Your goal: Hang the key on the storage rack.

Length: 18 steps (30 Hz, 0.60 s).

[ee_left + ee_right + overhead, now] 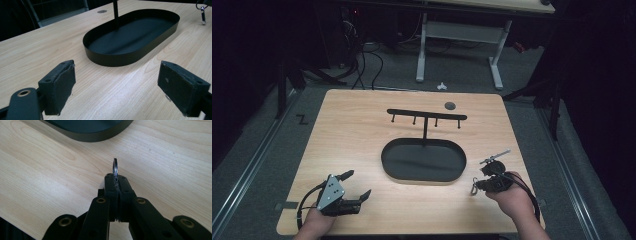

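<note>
one key ring (115,167) pinched in right tongs (115,179), left tongs (117,87) apart

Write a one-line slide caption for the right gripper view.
Right gripper shut on a metal key ring, held edge-on above the wooden table near the black oval tray.

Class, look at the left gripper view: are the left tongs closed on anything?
No. The left tongs stand wide open with bare wooden table between the pads.
</note>
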### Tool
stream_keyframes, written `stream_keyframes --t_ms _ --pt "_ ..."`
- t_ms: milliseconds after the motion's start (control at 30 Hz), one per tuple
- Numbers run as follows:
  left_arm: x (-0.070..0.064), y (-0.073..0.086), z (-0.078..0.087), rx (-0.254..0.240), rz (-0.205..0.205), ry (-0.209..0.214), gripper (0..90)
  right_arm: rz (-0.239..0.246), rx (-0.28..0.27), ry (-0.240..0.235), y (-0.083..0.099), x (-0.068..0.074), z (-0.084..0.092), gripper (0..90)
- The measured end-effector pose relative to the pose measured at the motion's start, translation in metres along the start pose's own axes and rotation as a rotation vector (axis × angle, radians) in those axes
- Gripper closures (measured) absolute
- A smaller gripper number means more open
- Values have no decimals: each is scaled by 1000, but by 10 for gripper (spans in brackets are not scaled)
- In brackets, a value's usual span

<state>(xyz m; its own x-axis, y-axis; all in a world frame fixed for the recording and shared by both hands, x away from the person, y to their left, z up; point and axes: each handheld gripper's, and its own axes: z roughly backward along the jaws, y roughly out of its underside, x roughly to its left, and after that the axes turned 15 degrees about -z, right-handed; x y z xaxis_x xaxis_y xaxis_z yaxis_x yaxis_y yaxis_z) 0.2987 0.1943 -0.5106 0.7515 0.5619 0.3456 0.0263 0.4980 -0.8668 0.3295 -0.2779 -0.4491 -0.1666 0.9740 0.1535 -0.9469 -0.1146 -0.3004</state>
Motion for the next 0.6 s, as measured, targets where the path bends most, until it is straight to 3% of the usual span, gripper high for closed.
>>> stream_keyframes --t_ms 600 --pt "-2 -1 -1 -4 -17 3 151 -2 4 32 -9 0 28 884"
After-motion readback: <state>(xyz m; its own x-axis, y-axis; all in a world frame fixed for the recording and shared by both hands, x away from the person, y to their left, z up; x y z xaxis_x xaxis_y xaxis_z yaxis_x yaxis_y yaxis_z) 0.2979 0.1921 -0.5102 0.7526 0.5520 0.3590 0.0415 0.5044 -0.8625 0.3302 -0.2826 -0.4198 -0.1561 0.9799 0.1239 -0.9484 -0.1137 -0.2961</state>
